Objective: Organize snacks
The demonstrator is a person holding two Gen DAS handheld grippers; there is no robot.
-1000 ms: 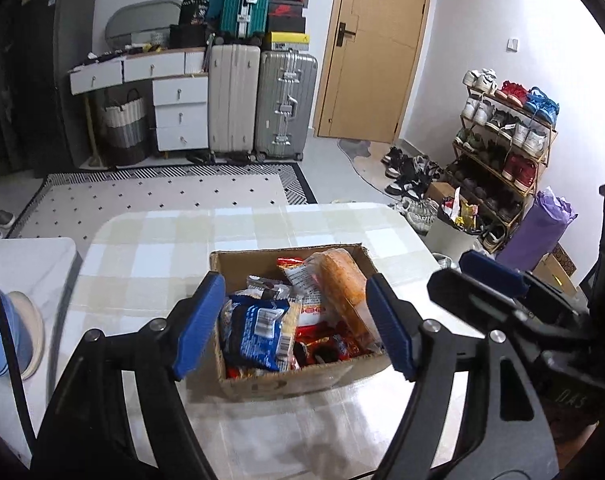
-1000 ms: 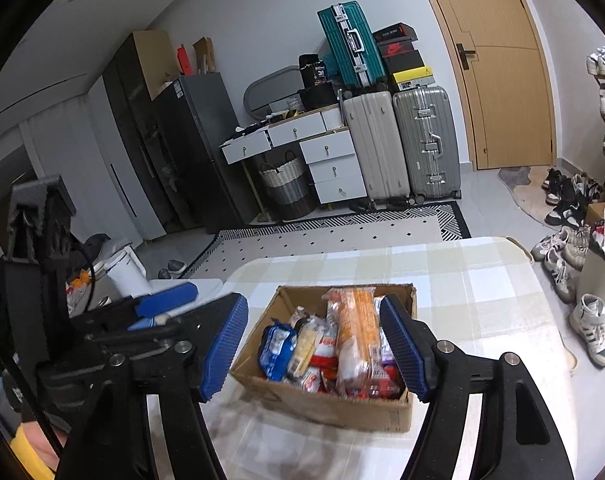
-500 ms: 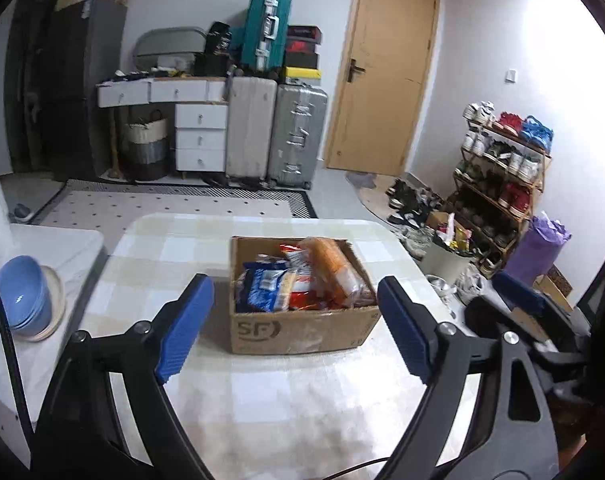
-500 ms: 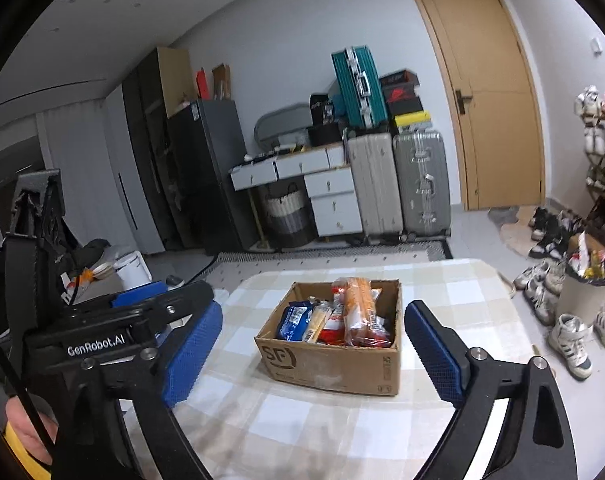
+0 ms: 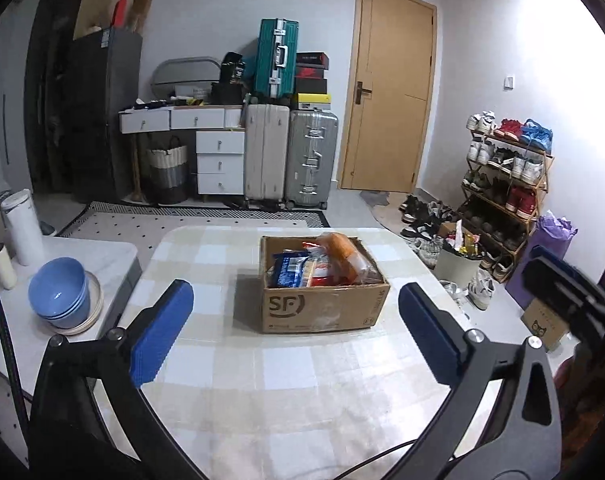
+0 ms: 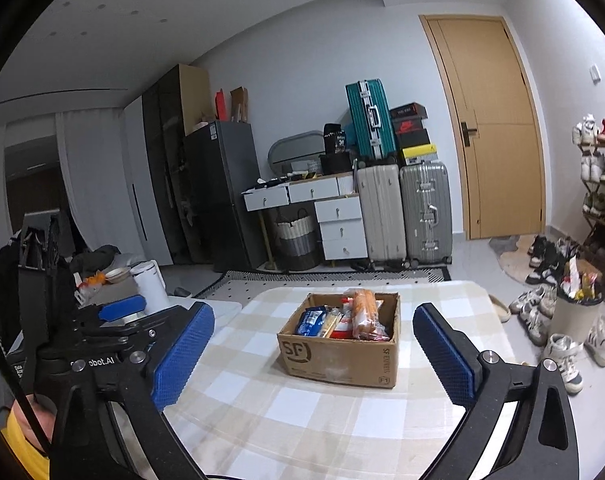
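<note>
A brown cardboard box (image 5: 322,308) marked SF stands on the checked tablecloth (image 5: 286,384), also in the right wrist view (image 6: 338,354). It holds several snack packs: a blue pack (image 5: 288,268), an orange pack (image 5: 342,250) and red ones. My left gripper (image 5: 296,340) is open and empty, held back from the box on the near side. My right gripper (image 6: 314,356) is open and empty, also back from the box; its fingers (image 5: 558,276) show at the right edge of the left wrist view.
A side counter at the left holds stacked blue bowls (image 5: 60,292) and white bottles (image 5: 22,226). A bin (image 6: 574,312), shoes and a shoe rack (image 5: 506,176) stand to the right of the table. Suitcases (image 5: 290,156) and drawers line the far wall.
Both grippers have pulled back and up from right over the box, so the box now looks smaller and farther. Both stayed open and empty.
</note>
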